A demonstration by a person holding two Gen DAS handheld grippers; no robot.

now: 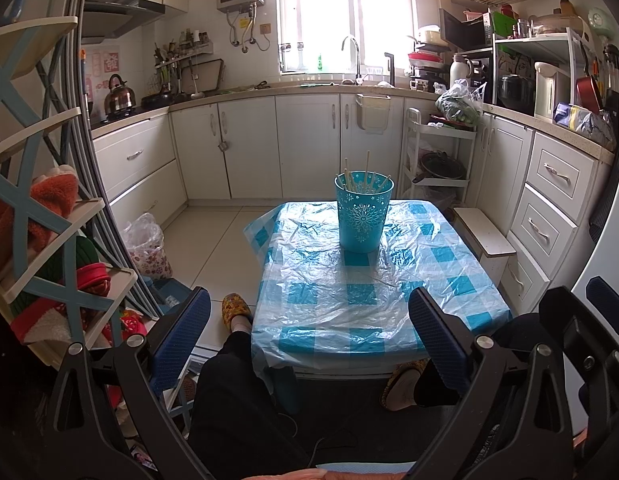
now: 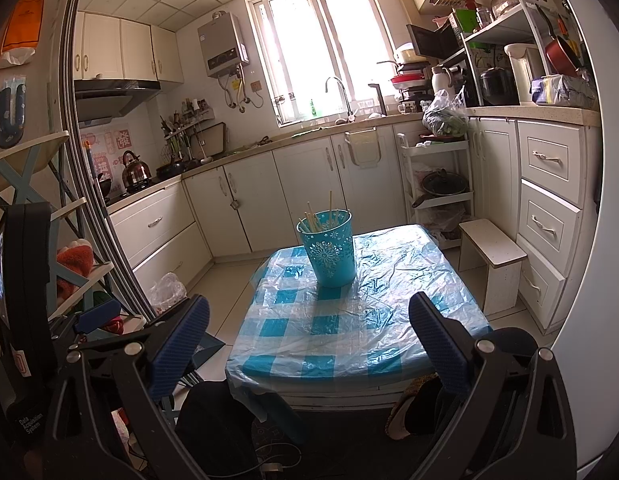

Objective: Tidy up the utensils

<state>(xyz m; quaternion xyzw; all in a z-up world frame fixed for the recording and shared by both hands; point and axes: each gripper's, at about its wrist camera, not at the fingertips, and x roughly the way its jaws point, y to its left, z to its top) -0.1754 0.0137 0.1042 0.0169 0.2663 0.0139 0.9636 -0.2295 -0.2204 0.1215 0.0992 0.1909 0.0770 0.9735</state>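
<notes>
A turquoise perforated cup (image 1: 363,216) (image 2: 329,250) stands upright near the far edge of a small low table (image 1: 469,280) (image 2: 429,300) covered with a blue-and-white checked plastic sheet. Several pale wooden chopsticks (image 1: 367,174) (image 2: 321,216) stick out of the cup. My left gripper (image 1: 309,312) hangs open before the table's near edge, nothing between its blue-padded fingers (image 1: 181,336). My right gripper (image 2: 309,320) is also open and empty, held back from the table's near edge. The right gripper's fingers (image 1: 605,300) show at the right of the left wrist view.
A person's dark-trousered legs (image 1: 229,400) and slippered feet (image 1: 235,310) flank the table's near side. A white step stool (image 2: 493,264) stands right of the table, a cluttered shelf rack (image 1: 49,240) left. White kitchen cabinets (image 1: 301,148) and a trolley (image 1: 437,160) line the far walls.
</notes>
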